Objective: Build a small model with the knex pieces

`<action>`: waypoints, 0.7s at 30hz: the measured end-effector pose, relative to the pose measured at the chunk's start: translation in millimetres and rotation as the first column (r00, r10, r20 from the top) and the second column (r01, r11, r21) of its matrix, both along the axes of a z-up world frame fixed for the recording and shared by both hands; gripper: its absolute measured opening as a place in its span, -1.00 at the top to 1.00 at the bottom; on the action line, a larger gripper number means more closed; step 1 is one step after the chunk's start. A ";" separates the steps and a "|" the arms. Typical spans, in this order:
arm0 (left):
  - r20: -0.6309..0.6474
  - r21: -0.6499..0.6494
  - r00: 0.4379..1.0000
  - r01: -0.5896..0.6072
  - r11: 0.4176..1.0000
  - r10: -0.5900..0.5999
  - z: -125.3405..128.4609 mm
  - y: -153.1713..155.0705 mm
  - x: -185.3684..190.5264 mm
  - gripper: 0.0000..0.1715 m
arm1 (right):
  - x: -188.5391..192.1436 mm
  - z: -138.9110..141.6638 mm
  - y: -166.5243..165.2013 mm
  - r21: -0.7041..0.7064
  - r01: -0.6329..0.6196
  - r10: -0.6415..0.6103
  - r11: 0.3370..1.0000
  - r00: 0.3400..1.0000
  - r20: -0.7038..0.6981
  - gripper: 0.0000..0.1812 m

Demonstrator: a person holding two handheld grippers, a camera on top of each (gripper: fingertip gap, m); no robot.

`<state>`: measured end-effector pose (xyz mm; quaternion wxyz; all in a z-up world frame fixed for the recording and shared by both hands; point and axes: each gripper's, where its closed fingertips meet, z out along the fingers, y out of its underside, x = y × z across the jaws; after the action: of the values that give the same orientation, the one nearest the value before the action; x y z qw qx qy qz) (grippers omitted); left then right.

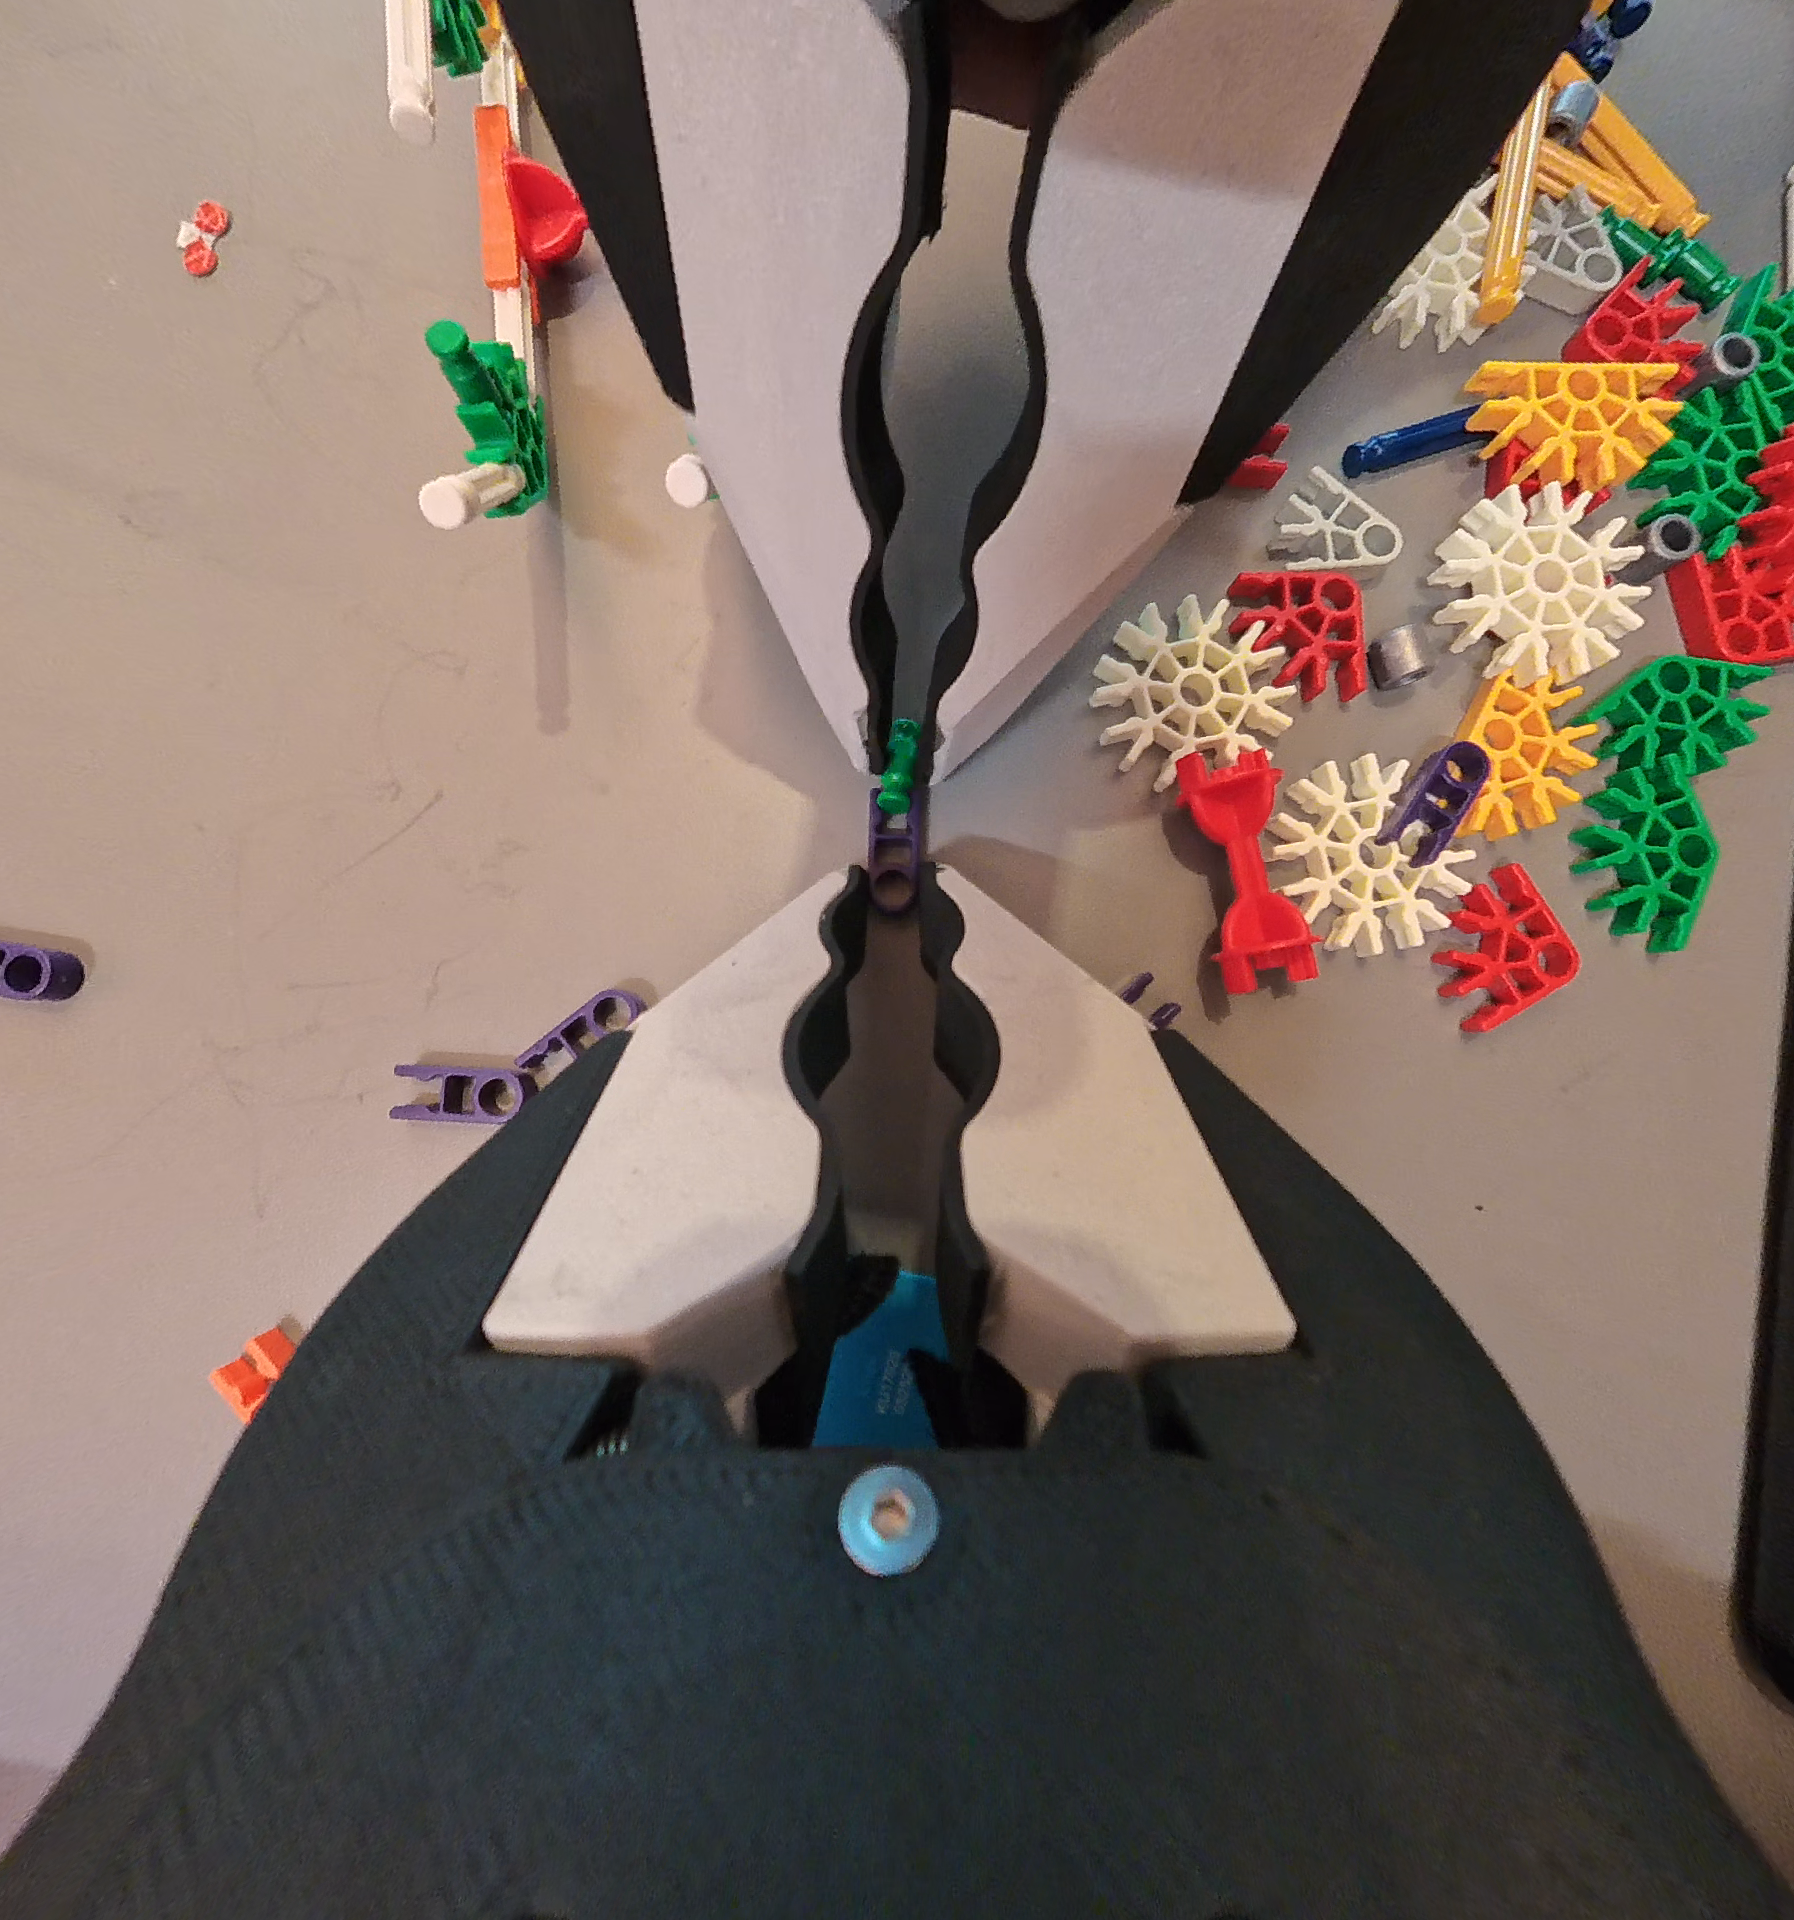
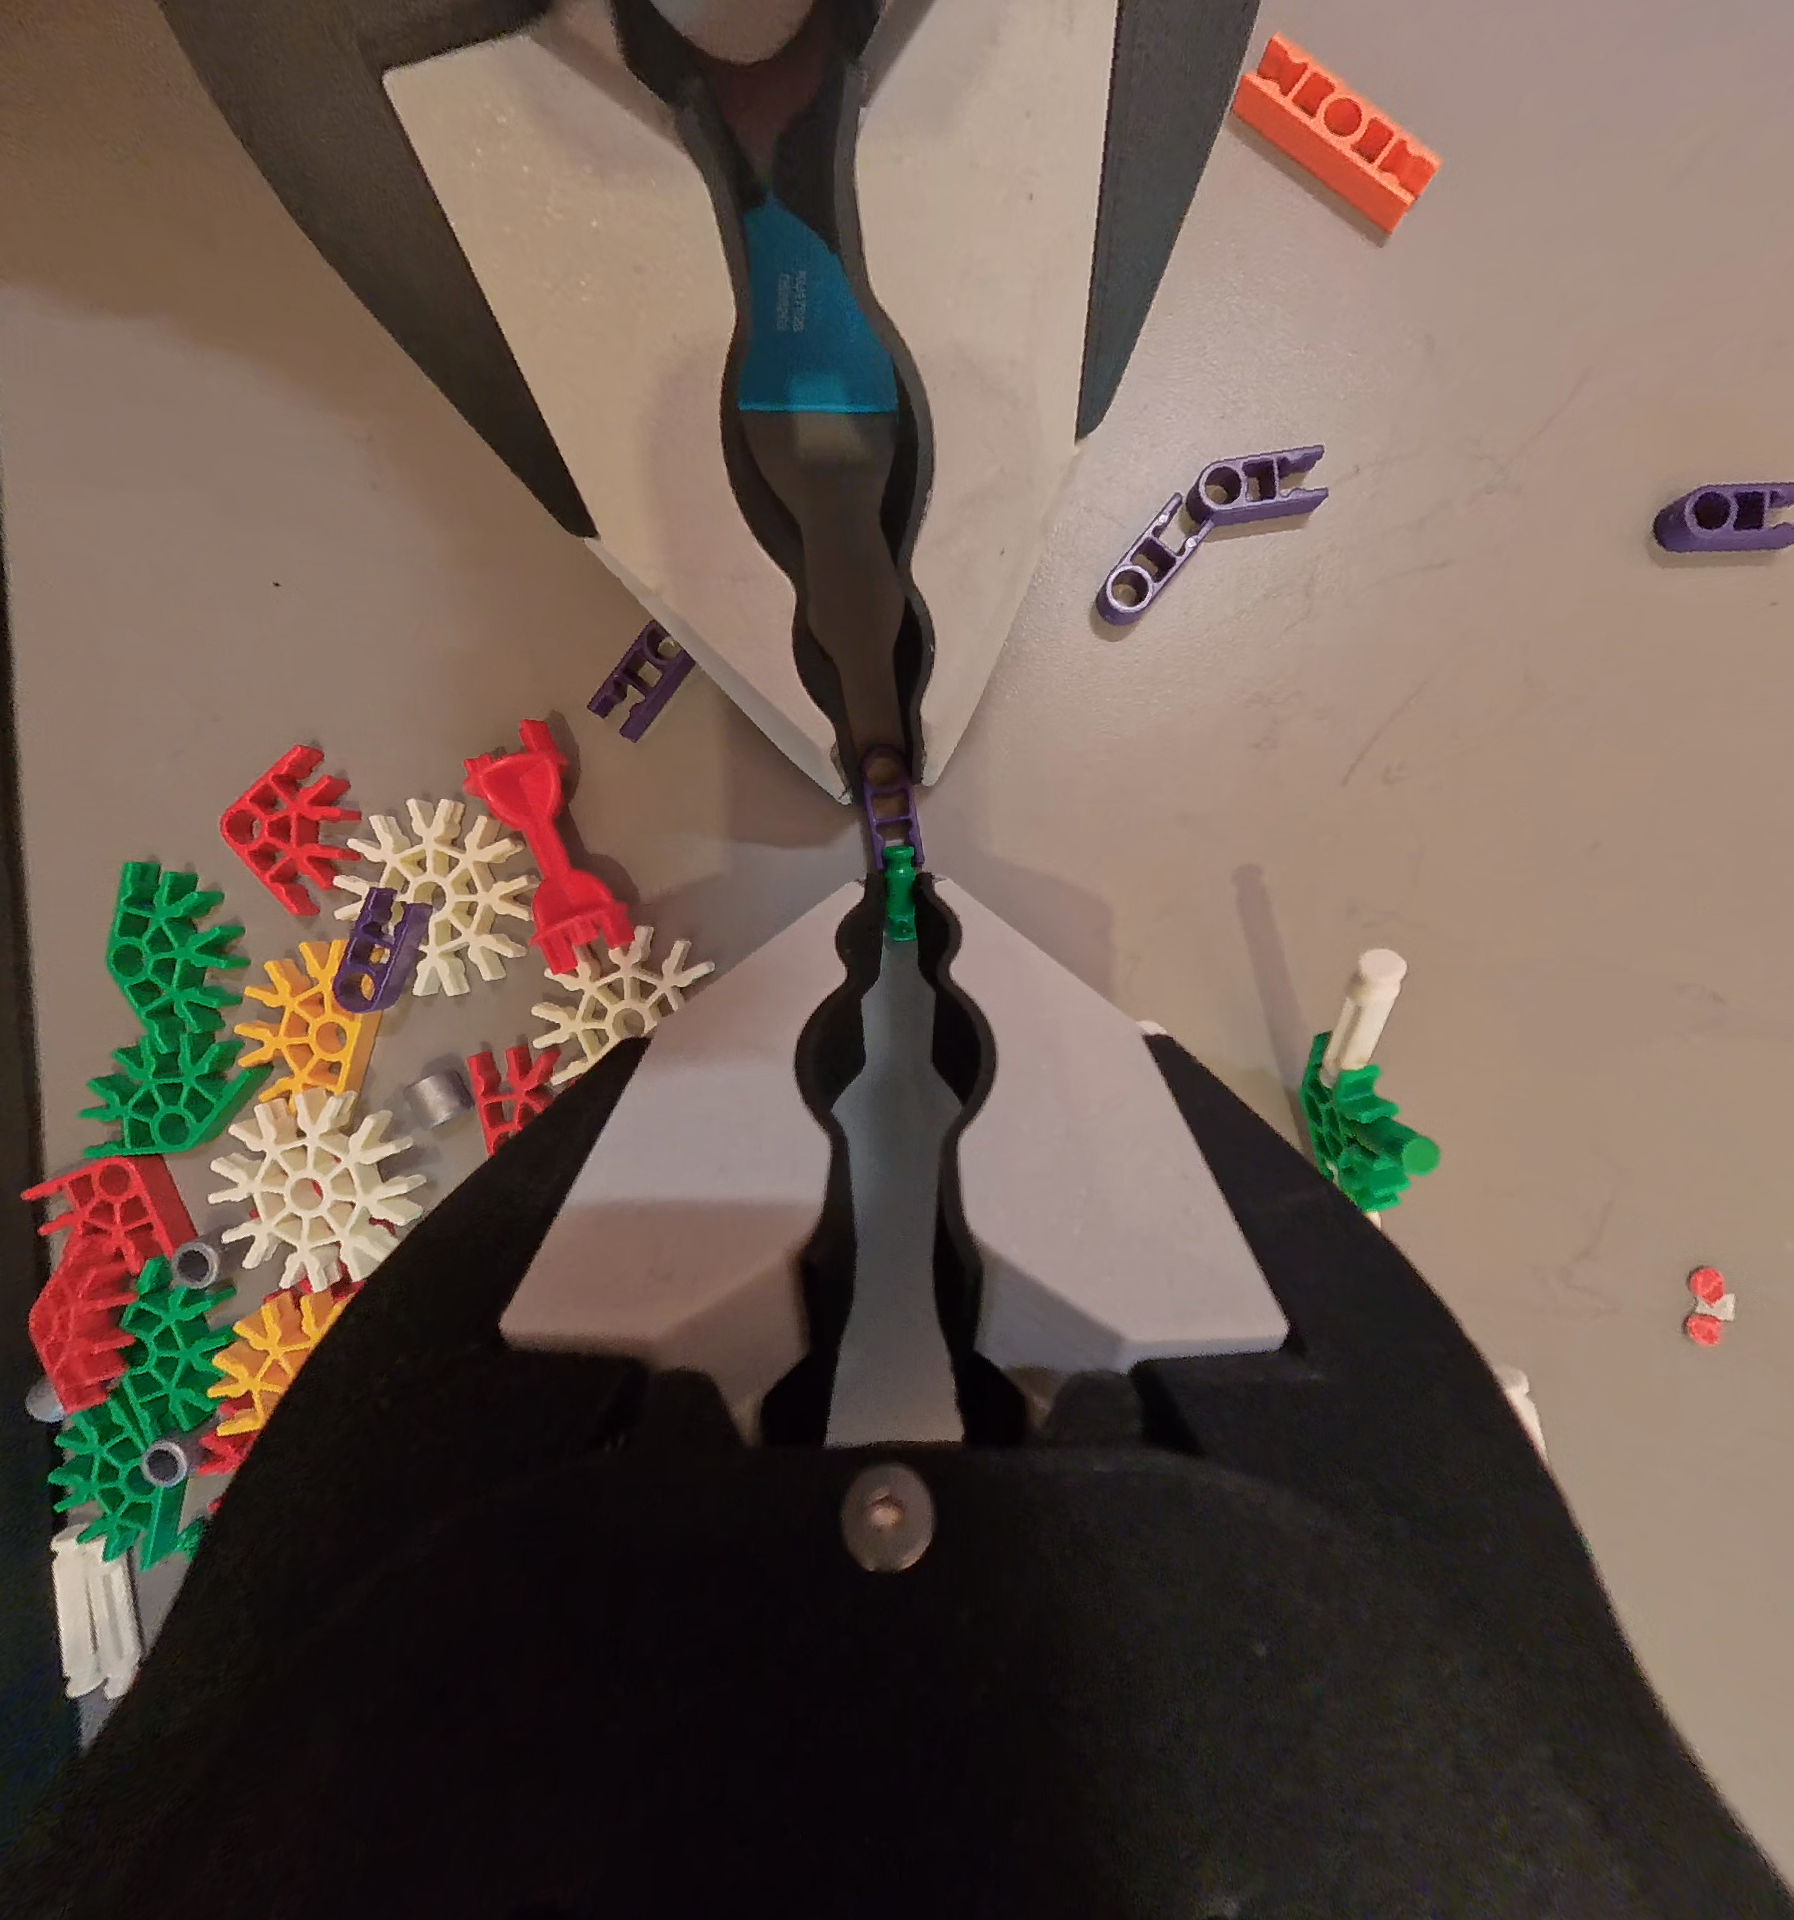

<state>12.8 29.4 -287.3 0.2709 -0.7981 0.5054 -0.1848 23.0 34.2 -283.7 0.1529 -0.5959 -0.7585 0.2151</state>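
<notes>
A pile of toy building pieces (image 1: 1558,644) lies on the grey counter (image 1: 197,727), with white snowflake wheels (image 1: 1542,582), green (image 1: 1651,852), red (image 1: 1511,951) and yellow (image 1: 1573,410) fan shapes, and a red spool-shaped piece (image 1: 1248,868). Loose purple clips (image 2: 1210,525) lie apart from the pile, and one more purple clip (image 2: 1734,516) lies farther off. An orange block (image 2: 1334,130) lies flat, a green piece with a white rod (image 2: 1366,1091) stands near it, and a tiny red and white bit (image 2: 1706,1306) lies alone.

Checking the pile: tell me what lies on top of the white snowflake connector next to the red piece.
A purple connector lies across the white snowflake connector, and the red piece overlaps its edge. What lies beneath the snowflake is hidden.
</notes>
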 end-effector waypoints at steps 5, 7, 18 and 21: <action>-0.001 -0.001 1.000 0.003 1.000 -0.003 0.0 -0.1 0.0 0.91 | -2.1 3.2 -1.4 0.010 -0.015 0.015 1.000 1.000 -0.009 0.97; -0.003 -0.002 1.000 0.005 1.000 -0.005 -0.1 -0.1 0.3 0.91 | -1.7 0.7 -0.9 0.030 -0.028 0.028 0.999 0.999 0.016 0.97; 0.008 -0.006 1.000 0.002 1.000 -0.002 0.1 0.0 0.2 0.91 | -2.0 0.5 -1.6 -0.007 -0.032 0.032 0.999 0.998 0.047 0.97; 0.006 -0.005 1.000 0.003 1.000 -0.003 0.1 0.2 0.4 0.91 | -0.3 -0.4 -3.0 -0.012 -0.029 0.030 0.999 0.998 0.060 0.95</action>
<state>13.3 29.6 -287.2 0.2702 -0.7974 0.5054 -0.1888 22.7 31.2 -284.1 0.1232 -0.5917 -0.7703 0.2035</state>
